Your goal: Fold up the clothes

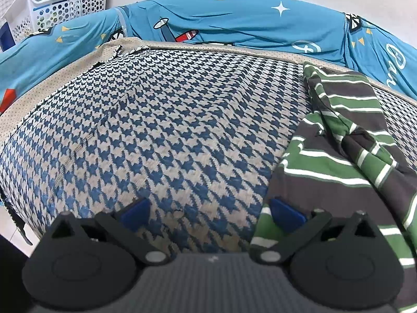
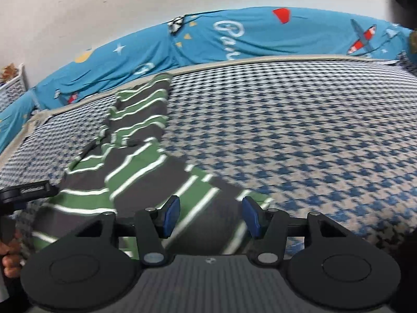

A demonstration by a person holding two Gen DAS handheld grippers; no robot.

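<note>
Left wrist view: the left tool [image 1: 209, 212] gapes wide over the houndstooth bed cover [image 1: 156, 130], holding nothing; its right pad reaches the striped garment's [image 1: 338, 156] edge.

Right wrist view: the right tool [image 2: 211, 216] stands open above the striped garment [image 2: 135, 156], which stretches lengthwise toward the blue sheet [image 2: 234, 36].

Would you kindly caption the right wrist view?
Open right gripper above striped garment on houndstooth bedspread.

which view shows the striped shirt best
The right wrist view: the striped shirt runs nearly whole along the houndstooth cover, though slightly blurred. The left wrist view is sharper but shows only a rumpled part at the right, cut off by the frame edge.
</note>
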